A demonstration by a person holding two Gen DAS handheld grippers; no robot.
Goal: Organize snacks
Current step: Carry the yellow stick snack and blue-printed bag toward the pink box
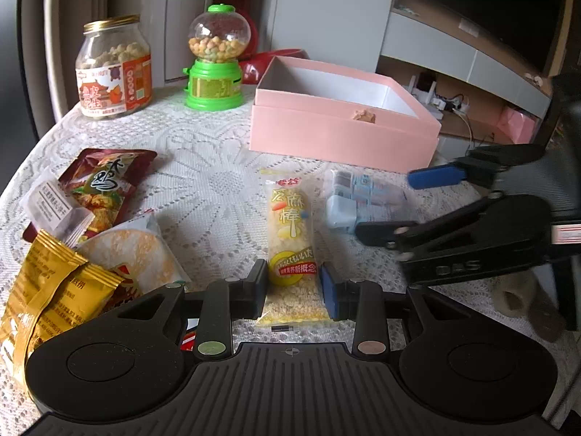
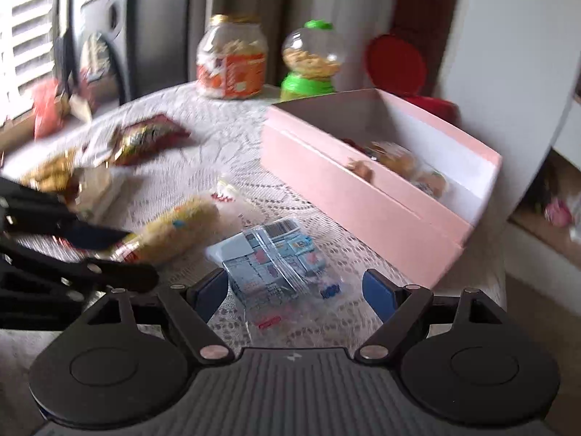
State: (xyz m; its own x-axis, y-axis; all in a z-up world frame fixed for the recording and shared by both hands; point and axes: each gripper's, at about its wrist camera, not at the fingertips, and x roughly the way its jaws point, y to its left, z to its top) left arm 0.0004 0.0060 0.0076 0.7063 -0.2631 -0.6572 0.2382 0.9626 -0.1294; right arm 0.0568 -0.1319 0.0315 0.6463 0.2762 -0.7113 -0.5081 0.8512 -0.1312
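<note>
Between left fingers: yellow snack bar

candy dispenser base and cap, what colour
Bright green on the candy dispenser, under a clear globe; sharpest in the left wrist view.

Bare lace tablecloth between snack pile and pink box, jar behind.

Left tongs: black plastic body showing ribbed top plate, two round discs, small crosshair mark at centre. Linkage bars carrying round caps, one greenish, one copper. Fingers wearing blue pads.

Right tongs: same black ribbed body showing two discs, silver pivot screws, small white mark at centre. Pads showing blue. Embossed lettering on side arm appearing blurred, unreadable.
</note>
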